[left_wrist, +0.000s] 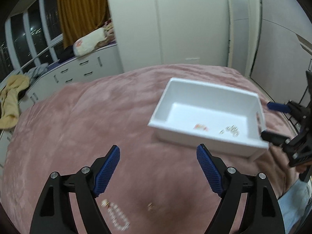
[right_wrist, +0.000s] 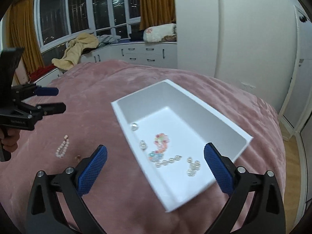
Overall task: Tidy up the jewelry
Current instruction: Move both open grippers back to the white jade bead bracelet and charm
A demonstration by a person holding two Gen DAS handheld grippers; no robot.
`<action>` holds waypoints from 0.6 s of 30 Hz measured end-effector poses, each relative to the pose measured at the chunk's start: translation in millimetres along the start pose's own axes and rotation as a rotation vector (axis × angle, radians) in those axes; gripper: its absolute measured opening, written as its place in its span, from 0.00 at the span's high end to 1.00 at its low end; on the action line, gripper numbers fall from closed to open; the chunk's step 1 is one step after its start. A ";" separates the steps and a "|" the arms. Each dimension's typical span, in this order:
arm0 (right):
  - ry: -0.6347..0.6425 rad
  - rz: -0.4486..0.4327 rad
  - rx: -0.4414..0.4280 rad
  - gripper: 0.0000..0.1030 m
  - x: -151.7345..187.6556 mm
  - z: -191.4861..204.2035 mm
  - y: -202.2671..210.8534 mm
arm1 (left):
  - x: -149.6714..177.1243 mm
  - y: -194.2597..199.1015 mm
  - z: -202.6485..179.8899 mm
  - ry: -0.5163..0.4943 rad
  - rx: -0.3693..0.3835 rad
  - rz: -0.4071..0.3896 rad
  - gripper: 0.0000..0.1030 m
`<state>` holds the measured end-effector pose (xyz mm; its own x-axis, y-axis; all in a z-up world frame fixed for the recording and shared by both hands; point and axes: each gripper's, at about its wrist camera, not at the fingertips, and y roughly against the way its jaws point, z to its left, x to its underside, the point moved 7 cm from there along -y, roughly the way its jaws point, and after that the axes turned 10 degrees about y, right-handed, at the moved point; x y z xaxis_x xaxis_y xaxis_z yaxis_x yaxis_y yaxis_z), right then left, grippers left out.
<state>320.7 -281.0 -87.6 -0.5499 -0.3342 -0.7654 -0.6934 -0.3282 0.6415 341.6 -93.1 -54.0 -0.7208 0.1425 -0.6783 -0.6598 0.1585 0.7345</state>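
A white box (right_wrist: 224, 124) sits on the pink bedspread and also shows in the left wrist view (left_wrist: 195, 93). Inside it lie a colourful bead bracelet (right_wrist: 160, 143), clear bead pieces (right_wrist: 192, 166) and a small clear piece (right_wrist: 134, 126). A pearl bracelet (right_wrist: 62, 148) and a tiny earring (right_wrist: 78, 157) lie on the bedspread left of the box; they show blurred in the left wrist view, bracelet (left_wrist: 117, 216) and earring (left_wrist: 150, 206). My left gripper (left_wrist: 158, 156) is open and empty above them. My right gripper (right_wrist: 155, 156) is open and empty over the box's near edge.
The pink bedspread (right_wrist: 97, 89) covers the whole bed. White drawers (right_wrist: 144, 55) and a window line the far wall, with a yellow towel (right_wrist: 78, 48) on top. White wardrobes (left_wrist: 175, 19) stand behind the bed.
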 end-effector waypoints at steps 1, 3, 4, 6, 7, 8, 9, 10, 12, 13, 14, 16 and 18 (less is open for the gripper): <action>0.009 0.000 -0.004 0.05 -1.5 6.5 -1.0 | 6.9 3.0 12.5 0.015 -0.010 0.003 0.20; 0.029 0.006 -0.020 0.05 -3.9 21.4 -5.0 | 19.2 7.7 32.8 0.042 -0.016 0.010 0.15; 0.044 0.013 -0.029 0.05 -5.3 32.2 -9.3 | 27.2 9.5 46.5 0.057 -0.030 0.014 0.14; 0.065 0.020 -0.040 0.05 -6.0 45.6 -14.5 | 39.4 10.3 63.9 0.073 -0.045 0.026 0.14; 0.082 0.021 -0.055 0.05 -7.1 56.1 -18.0 | 47.0 11.0 75.1 0.085 -0.053 0.033 0.14; 0.095 0.022 -0.066 0.05 -7.7 63.1 -20.6 | 52.9 11.9 83.5 0.095 -0.059 0.037 0.14; 0.110 0.025 -0.073 0.05 -8.4 70.4 -23.7 | 58.3 12.4 90.3 0.104 -0.063 0.041 0.14; 0.130 0.027 -0.086 0.05 -8.9 80.5 -28.6 | 64.9 12.5 99.0 0.114 -0.069 0.048 0.14; 0.148 0.030 -0.118 0.05 -10.0 95.2 -36.4 | 77.3 12.8 113.5 0.124 -0.080 0.057 0.14; 0.152 0.033 -0.130 0.05 -10.1 100.8 -40.3 | 81.9 12.6 116.4 0.128 -0.080 0.060 0.14; 0.156 0.036 -0.141 0.05 -10.2 106.1 -44.6 | 87.7 12.1 120.6 0.134 -0.081 0.066 0.14; 0.168 0.047 -0.168 0.05 -7.7 118.9 -55.0 | 99.1 8.3 128.4 0.148 -0.082 0.081 0.14; 0.182 0.054 -0.199 0.05 -5.7 130.9 -63.8 | 107.6 3.9 132.4 0.157 -0.084 0.097 0.14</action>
<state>307.1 -142.5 -130.9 -0.4787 -0.5035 -0.7193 -0.5503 -0.4663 0.6926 289.5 52.2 -126.8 -0.8016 -0.0019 -0.5979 -0.5966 0.0688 0.7996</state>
